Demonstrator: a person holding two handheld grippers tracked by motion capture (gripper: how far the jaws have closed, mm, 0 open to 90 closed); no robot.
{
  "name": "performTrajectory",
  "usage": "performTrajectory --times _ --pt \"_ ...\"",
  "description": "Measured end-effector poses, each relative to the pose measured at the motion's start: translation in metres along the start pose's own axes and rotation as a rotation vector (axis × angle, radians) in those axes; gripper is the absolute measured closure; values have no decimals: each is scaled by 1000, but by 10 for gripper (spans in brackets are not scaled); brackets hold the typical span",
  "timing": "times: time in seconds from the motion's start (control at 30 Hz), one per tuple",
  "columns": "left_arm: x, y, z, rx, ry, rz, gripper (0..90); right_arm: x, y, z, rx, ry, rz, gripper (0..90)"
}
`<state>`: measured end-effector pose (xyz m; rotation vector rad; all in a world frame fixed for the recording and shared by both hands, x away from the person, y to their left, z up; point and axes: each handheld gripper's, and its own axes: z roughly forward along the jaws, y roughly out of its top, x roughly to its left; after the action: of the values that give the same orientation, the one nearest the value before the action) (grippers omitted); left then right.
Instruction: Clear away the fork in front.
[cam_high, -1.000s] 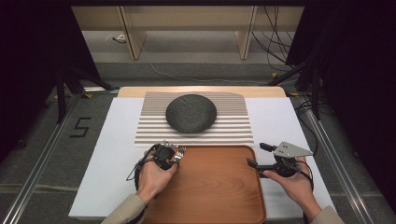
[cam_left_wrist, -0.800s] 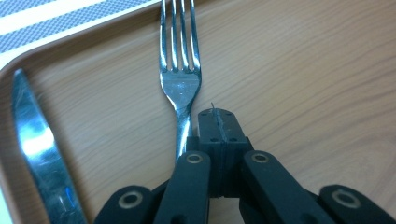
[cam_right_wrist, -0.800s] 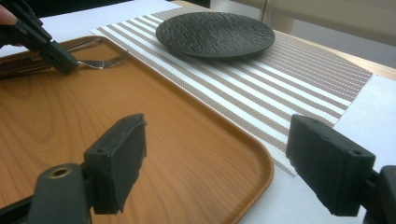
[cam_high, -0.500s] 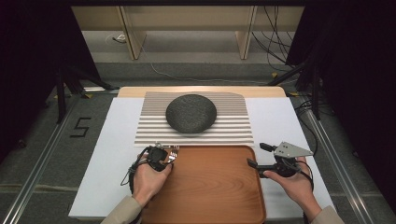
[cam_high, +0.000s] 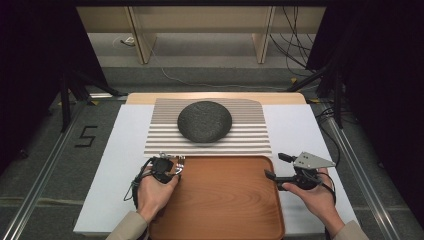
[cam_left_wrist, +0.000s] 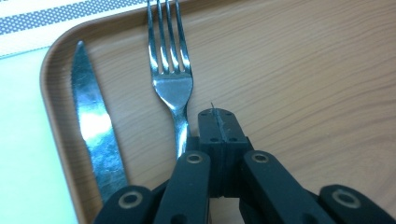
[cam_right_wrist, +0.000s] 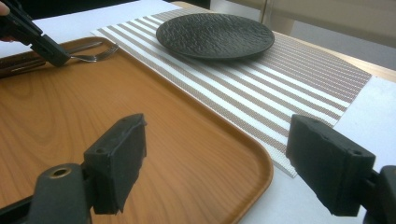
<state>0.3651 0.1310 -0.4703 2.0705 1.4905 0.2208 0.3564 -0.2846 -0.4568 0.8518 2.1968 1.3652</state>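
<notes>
Since a second ago my left gripper (cam_left_wrist: 218, 122) has slid from the far-left corner of the wooden tray (cam_high: 225, 200) back toward me along its left edge, and its 2 jaws are now pressed together with nothing between them, right beside the fork's (cam_left_wrist: 172, 79) handle. That fork lies in the tray's far-left corner with the knife (cam_left_wrist: 93, 130) next to it, nearer the rim. My right gripper (cam_right_wrist: 215, 158) hangs wide and empty over the tray's right edge.

Dark textured plate (cam_high: 205, 121) on striped placemat (cam_high: 250, 137), white table cover (cam_high: 115, 165), possibly shelving behind
</notes>
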Motion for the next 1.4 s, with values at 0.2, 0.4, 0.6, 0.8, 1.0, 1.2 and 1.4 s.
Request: performTrajectory --times 0.2,0.4,0.6,0.8,1.0,1.2,1.4 --pt "4 0 -2 5 10 -5 900 0 0 0 1 0 -1 210" --pt "7 1 -6 -5 11 -10 900 0 0 0 0 1 1 210" --pt "9 0 -5 6 11 -6 900 0 0 0 0 2 2 210" --pt "12 -1 -6 14 18 -3 900 0 0 0 1 1 0 210" --pt "13 -1 -6 11 13 1 900 0 0 1 0 2 2 210" --pt "12 0 -8 -1 5 21 899 0 0 1 0 2 1 210" --pt "10 0 -9 -19 2 51 898 0 0 1 0 2 1 210"
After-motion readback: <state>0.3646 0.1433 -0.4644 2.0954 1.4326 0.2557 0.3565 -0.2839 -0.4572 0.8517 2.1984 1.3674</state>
